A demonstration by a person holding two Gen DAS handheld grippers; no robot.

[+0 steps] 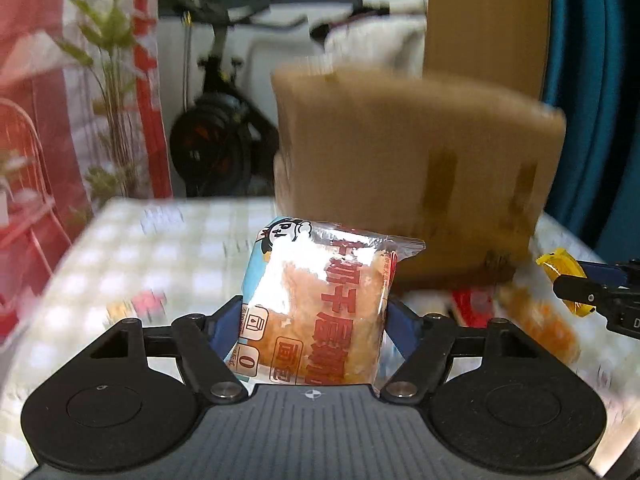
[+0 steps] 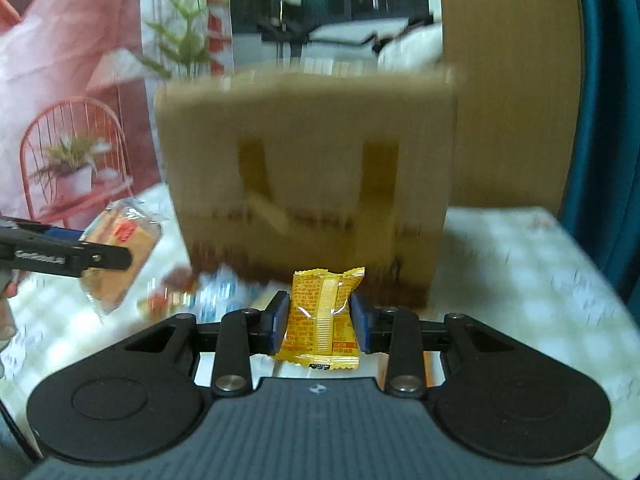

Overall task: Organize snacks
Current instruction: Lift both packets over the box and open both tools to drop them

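Observation:
My left gripper (image 1: 314, 320) is shut on a clear bread packet (image 1: 320, 300) with red lettering, held above the checked table (image 1: 140, 240). The bread packet also shows at the left of the right wrist view (image 2: 120, 248). My right gripper (image 2: 320, 320) is shut on a small yellow snack packet (image 2: 322, 316); the yellow packet also shows at the right edge of the left wrist view (image 1: 560, 268). A brown cardboard box (image 1: 420, 168) stands on the table just beyond both grippers (image 2: 312, 180).
Loose snack packets lie on the table by the box base, red (image 1: 470, 304) and orange (image 1: 540, 320) ones, and blurred ones in the right wrist view (image 2: 188, 288). A tall cardboard sheet (image 2: 512, 80) stands behind the box. The background is motion-blurred.

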